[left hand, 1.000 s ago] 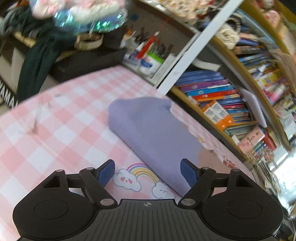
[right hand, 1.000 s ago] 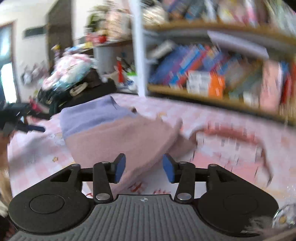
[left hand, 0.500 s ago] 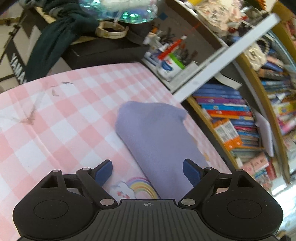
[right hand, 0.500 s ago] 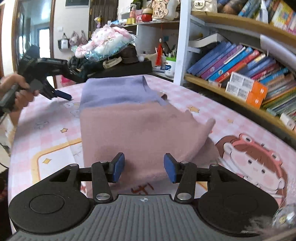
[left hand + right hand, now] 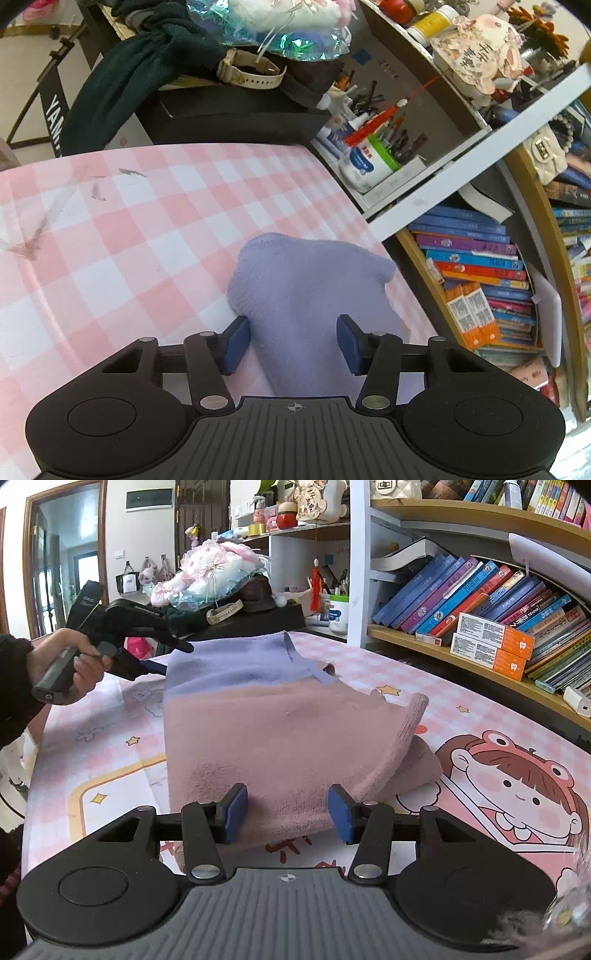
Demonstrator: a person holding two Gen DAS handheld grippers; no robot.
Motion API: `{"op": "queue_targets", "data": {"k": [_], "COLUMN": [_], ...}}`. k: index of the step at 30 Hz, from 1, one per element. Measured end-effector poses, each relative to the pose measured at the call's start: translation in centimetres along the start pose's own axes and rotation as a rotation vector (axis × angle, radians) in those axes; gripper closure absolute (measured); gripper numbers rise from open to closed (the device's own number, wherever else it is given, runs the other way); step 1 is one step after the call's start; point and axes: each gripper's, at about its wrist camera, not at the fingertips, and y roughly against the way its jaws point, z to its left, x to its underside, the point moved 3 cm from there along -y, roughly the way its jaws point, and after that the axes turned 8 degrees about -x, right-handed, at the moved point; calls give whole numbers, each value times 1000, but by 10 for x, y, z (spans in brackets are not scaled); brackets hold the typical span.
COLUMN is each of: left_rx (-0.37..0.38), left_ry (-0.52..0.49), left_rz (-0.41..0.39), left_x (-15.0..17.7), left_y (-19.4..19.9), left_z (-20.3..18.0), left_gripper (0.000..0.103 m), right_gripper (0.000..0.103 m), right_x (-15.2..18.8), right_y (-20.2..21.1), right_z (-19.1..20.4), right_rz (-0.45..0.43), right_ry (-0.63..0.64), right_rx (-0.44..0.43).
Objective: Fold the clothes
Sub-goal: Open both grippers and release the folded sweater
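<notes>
A folded knit garment, purple at one end [image 5: 310, 295] and dusty pink at the other [image 5: 280, 738], lies on the pink checked tablecloth [image 5: 129, 240]. My left gripper [image 5: 293, 343] is open, its blue fingers either side of the purple end. From the right wrist view that same gripper [image 5: 162, 657] shows at the far purple edge, held by a hand [image 5: 70, 657]. My right gripper [image 5: 284, 812] is open astride the pink end's near edge. A pink flap [image 5: 410, 716] lifts on the right side.
A bookshelf full of books [image 5: 480, 605] runs along the table's right side. A black box with a watch, dark cloth and a plush bouquet [image 5: 236, 96] stands past the far table edge. A cup of pens [image 5: 373, 162] sits on a low shelf.
My left gripper has moved forward over the purple end, which now lies between its fingers, and its fingers have narrowed a little. The right gripper has opened wider at the pink end.
</notes>
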Motion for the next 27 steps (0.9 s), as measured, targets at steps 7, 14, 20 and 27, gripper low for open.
{"op": "queue_targets", "data": {"k": [7,14,20,27], "left_rx": [79,99,64,96], "left_ry": [-75,-278,-124,-52], "left_rz": [-36,-61,25,39], "left_x": [5,13,3,2], "left_y": [12,21,-7,-21], "left_z": [-19,-43,-12,-15], "left_gripper": [84,78,71,50], "right_gripper": [56,55,56,55], "right_x": [0,0,0,0], "right_y": [0,0,0,0], "right_z": [1,0,-1,0], "right_rz": [2,4,5,8], "right_ry": [0,-9,-10,-10], "right_rx": [0,-4,-4,-6]}}
